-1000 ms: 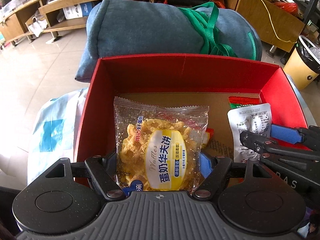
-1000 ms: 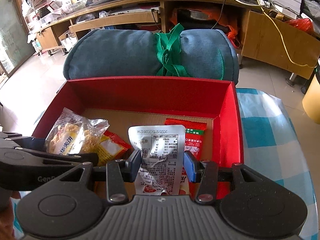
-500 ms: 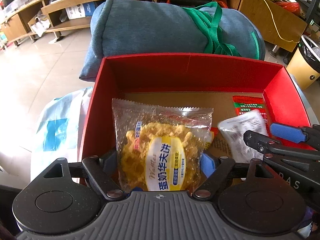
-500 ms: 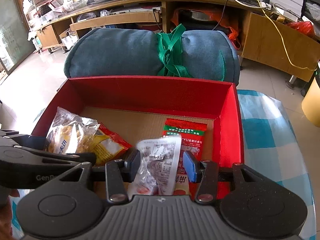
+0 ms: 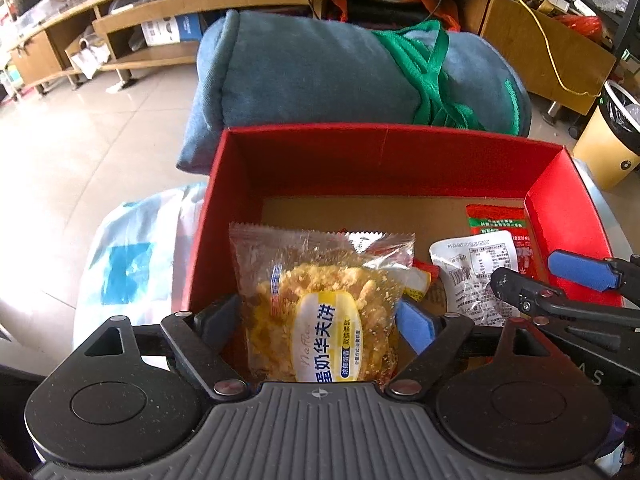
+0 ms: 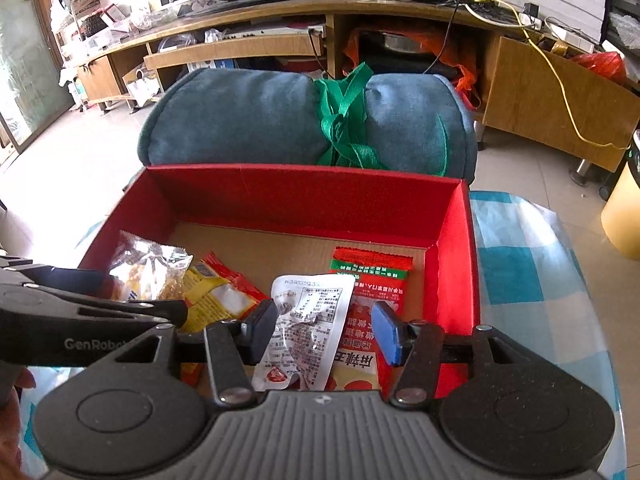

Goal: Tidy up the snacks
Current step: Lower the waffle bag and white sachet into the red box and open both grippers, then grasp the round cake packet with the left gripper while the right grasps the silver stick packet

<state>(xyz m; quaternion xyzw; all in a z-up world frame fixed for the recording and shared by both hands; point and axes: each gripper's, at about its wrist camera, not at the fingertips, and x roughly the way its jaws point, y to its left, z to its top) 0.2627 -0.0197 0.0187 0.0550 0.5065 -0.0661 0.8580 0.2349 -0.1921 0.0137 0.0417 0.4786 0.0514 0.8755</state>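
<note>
A red cardboard box [image 5: 360, 156] [image 6: 304, 196] stands in front of both grippers. My left gripper [image 5: 320, 316] is shut on a clear waffle snack bag [image 5: 320, 300], held over the box's near left part; the bag also shows in the right wrist view [image 6: 148, 268]. My right gripper [image 6: 324, 328] is open; a white snack packet [image 6: 308, 320] [image 5: 476, 276] lies loose between its fingers on a red and green packet [image 6: 368, 280] in the box. A yellow and red packet [image 6: 216, 292] lies beside the waffle bag.
A rolled blue cushion [image 6: 280, 120] tied with green straps lies just behind the box. The table has a blue and white checked cloth [image 6: 520, 264]. A yellow bin [image 5: 608, 140] stands on the floor at the right. Wooden shelves [image 6: 248, 48] stand behind.
My right gripper has opened and the white packet has dropped from its fingers onto the red and green packet. My left gripper still holds the waffle bag, drawn back slightly.
</note>
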